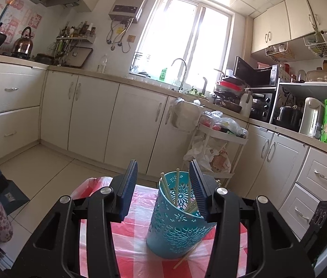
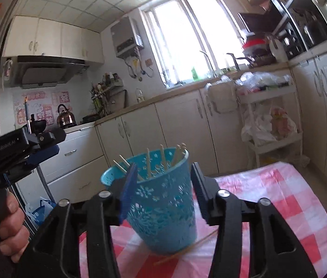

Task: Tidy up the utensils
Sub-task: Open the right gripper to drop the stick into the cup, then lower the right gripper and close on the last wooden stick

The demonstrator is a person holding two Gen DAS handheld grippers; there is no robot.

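With both claws open, we judge our right claw (image 2: 163, 185) must next reach the chopstick (image 2: 186, 250) under the holder (image 2: 163, 208).

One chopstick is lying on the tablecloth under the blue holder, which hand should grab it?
Probably right: the right gripper is open, and the chopstick points out toward it. The left gripper straddles the holder's rim.

Perforated teal plastic holder (image 1: 177, 222) on glossy checked plastic tablecloth (image 1: 138, 208).

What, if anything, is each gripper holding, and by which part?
Nothing is held: the left gripper and right gripper are both open, and the blue holder stands free with chopsticks inside.
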